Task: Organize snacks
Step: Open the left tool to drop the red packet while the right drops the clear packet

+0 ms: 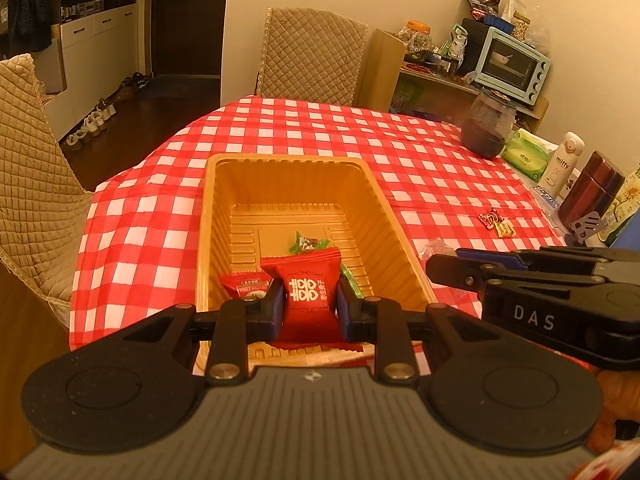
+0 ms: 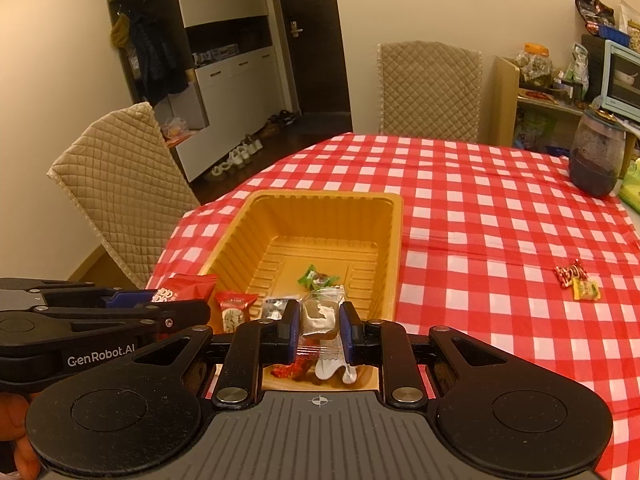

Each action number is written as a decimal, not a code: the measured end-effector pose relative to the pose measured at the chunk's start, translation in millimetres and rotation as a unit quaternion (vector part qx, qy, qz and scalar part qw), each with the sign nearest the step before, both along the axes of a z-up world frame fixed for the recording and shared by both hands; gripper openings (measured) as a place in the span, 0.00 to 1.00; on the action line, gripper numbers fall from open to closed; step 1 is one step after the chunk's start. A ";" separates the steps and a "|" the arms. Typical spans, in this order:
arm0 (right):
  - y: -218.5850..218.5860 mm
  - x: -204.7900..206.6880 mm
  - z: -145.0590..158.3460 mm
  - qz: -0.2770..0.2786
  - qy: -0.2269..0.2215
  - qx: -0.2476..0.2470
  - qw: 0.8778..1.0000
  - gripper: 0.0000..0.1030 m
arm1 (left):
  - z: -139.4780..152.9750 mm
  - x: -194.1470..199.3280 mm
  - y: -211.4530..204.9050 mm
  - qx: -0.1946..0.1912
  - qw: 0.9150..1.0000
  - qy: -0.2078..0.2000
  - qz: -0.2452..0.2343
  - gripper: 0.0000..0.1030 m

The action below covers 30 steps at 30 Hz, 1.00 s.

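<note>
The left gripper is clamped on a red snack packet; the right gripper pinches a clear-wrapped brown snack. Both hang over the near end of the gold tray. Beyond the jaws a small red packet and a green-wrapped candy lie inside.

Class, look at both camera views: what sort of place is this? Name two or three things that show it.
Most likely a home dining area. A table under a red-checked tablecloth has quilted-cover chairs around it, a light blue toaster oven sits on a cluttered side shelf, and shoes line the floor near a door.
</note>
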State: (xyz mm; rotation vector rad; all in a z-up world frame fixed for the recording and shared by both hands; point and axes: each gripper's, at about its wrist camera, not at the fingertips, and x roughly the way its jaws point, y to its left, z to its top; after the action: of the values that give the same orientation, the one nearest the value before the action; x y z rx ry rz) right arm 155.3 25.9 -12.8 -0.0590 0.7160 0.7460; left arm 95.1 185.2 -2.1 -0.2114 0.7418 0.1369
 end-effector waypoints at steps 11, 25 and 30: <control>13.2 22.8 -4.7 -0.001 0.004 -0.004 1.000 0.21 | -5.7 26.1 10.0 0.005 1.000 0.005 -0.005 0.23; 27.5 46.8 -16.0 0.001 0.012 -0.007 1.000 0.21 | -16.6 59.0 21.5 0.003 1.000 0.012 -0.010 0.23; 29.7 54.6 -19.5 -0.001 0.015 -0.007 1.000 0.21 | -20.0 68.8 23.2 0.005 1.000 0.014 -0.012 0.23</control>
State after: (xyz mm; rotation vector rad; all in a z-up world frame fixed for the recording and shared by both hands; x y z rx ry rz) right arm 209.9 55.5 -32.3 -0.0605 0.7502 0.7420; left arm 163.9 208.4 -22.1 -0.1916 0.7707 0.1201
